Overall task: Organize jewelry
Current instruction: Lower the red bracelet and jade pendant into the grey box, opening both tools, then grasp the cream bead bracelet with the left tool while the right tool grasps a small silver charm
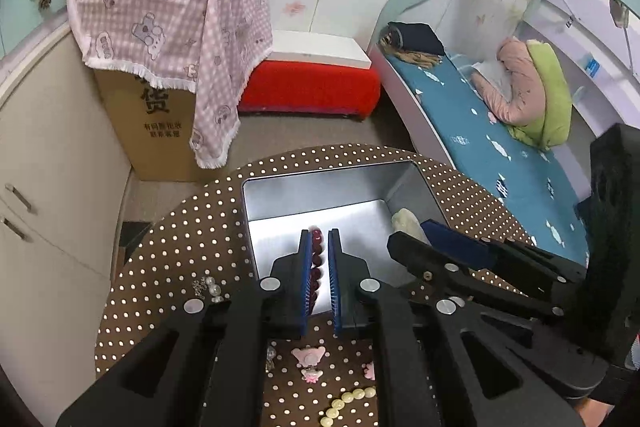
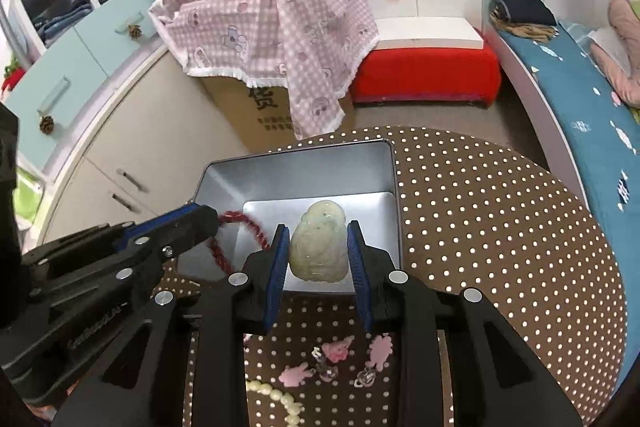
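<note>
An open silver metal tin (image 1: 280,189) (image 2: 280,173) stands on a brown polka-dot table. My left gripper (image 1: 320,241) is shut on a dark red bead bracelet (image 1: 317,259) and holds it over the tin's near left part; the bracelet (image 2: 240,217) hangs from that gripper in the right wrist view. My right gripper (image 2: 318,231) holds a pale green carved jade pendant (image 2: 318,243) between its blue pads over the tin's right side. The pendant (image 1: 406,221) shows in the left wrist view beside the right gripper (image 1: 416,233).
On the table near me lie pink charms (image 2: 336,351), clear crystal earrings (image 2: 366,377), a cream pearl strand (image 2: 276,397) (image 1: 348,401) and a small pearl cluster (image 1: 208,287). Beyond the table are a cardboard box under pink cloth (image 1: 168,23), a red stool (image 1: 312,91) and a bed (image 1: 480,115).
</note>
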A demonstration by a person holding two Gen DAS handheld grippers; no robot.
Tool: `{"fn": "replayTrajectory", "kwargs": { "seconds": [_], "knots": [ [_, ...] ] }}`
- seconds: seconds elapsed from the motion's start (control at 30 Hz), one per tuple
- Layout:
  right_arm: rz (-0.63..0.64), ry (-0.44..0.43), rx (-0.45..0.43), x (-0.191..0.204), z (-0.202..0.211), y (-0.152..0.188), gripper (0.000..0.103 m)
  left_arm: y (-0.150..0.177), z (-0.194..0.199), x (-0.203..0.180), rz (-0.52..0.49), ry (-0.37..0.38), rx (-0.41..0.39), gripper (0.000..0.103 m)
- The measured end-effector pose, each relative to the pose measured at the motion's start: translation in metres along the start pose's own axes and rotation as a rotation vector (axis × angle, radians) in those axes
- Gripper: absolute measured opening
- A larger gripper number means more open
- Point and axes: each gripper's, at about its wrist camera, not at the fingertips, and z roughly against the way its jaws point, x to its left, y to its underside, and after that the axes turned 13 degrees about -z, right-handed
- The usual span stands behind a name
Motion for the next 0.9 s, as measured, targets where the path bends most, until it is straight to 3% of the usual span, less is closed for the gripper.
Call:
{"fn": "replayTrajectory", "kwargs": {
  "seconds": [0.17, 0.23, 0.4, 0.5, 0.6, 0.7, 0.9],
  "knots": [
    [0.004, 0.011, 0.007, -0.001, -0.006, 0.003, 0.030, 0.001, 0.003, -0.004, -0.011, 0.005, 0.000, 0.008],
    [0.003, 0.007, 0.004, -0.003, -0.005, 0.003, 0.030, 0.002, 0.004, -0.004, -0.010, 0.004, 0.000, 0.020],
    [-0.011, -0.012, -0.012, -0.007, -0.002, 0.005, 0.031, 0.006, 0.012, -0.004, -0.013, -0.001, -0.017, 0.029],
    [-0.012, -0.020, -0.023, -0.008, 0.003, 0.006, 0.032, 0.009, 0.020, -0.005, -0.023, -0.012, -0.038, 0.041],
    [-0.014, -0.023, -0.061, -0.012, 0.018, 0.010, 0.044, 0.015, 0.033, -0.005, -0.028, -0.019, -0.066, 0.048],
    [0.004, -0.015, -0.102, -0.012, 0.038, 0.017, 0.046, 0.025, 0.053, -0.003, -0.027, -0.056, -0.116, 0.064],
    [0.036, 0.047, -0.199, -0.028, 0.081, 0.047, 0.054, 0.063, 0.085, -0.003, -0.012, -0.113, -0.183, 0.074]
  ]
}}
